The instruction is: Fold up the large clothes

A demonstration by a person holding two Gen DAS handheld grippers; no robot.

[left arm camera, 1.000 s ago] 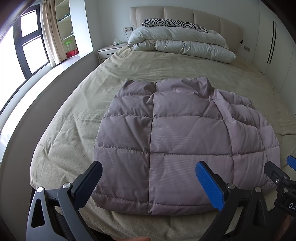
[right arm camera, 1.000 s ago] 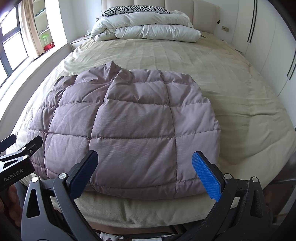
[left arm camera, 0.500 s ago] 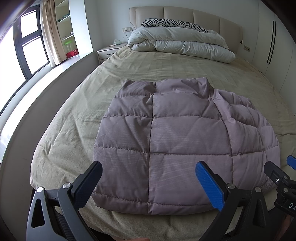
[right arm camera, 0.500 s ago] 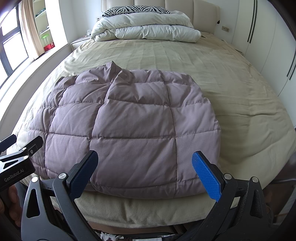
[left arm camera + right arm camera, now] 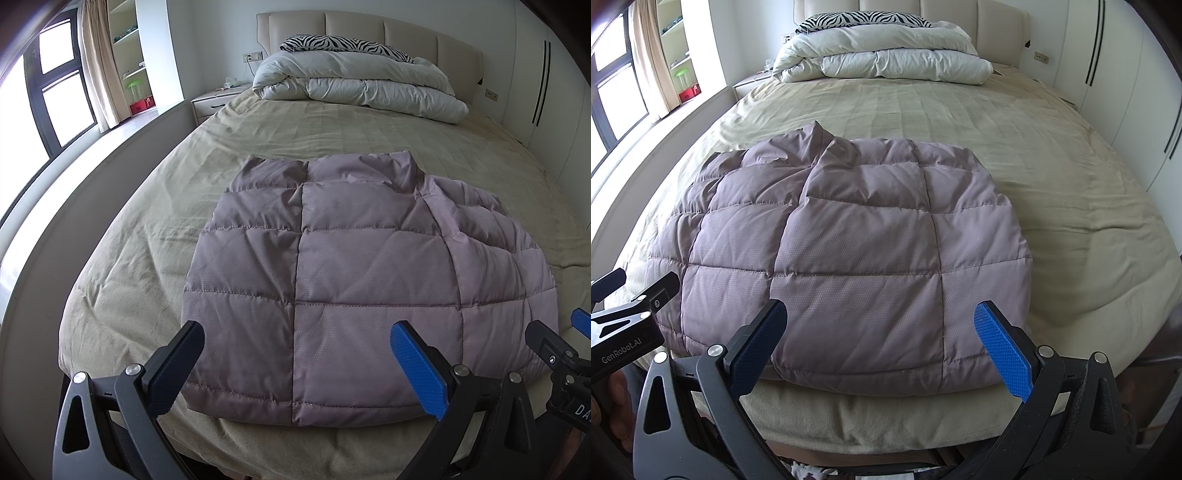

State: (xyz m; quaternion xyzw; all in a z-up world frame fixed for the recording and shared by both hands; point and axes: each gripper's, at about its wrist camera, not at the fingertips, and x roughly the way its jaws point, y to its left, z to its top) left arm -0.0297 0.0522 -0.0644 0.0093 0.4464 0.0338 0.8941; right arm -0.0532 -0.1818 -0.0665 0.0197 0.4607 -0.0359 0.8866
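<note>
A: Describe the work surface.

B: A bed (image 5: pixel 155 206) with a tan sheet, headboard at 12 o'clock in both wrist views. One white duvet (image 5: pixel 354 88) is bundled at the head, with one zebra-print pillow (image 5: pixel 343 42) behind it. One nightstand (image 5: pixel 214 101) stands at 11 o'clock, beside the window.

A: Locate the task item.

B: One mauve quilted jacket (image 5: pixel 332 266) lies on the near half of the bed, its lower hem along the foot edge. In the left wrist view it fills the centre and extends toward 3 o'clock.

A: Report progress.

B: Judged from its outline, the jacket is partly folded. No sleeve lies out to either side, and a raised layer of quilting overlaps the body on the right side, so the sides appear turned in. The collar end points to 12 o'clock. The remaining step is probably the lengthwise fold, hem toward collar. The right-hand layer sits puffy and may need pressing flat.

A: Report both grippers.

B: The left gripper (image 5: pixel 295 365) is spread wide with nothing held; its fingers (image 5: pixel 419 369) hover above the hem. The right gripper (image 5: pixel 882 347) is likewise wide apart and empty, poised over the hem at the foot edge. Count: two grippers, one jacket, no other garment visible.
</note>
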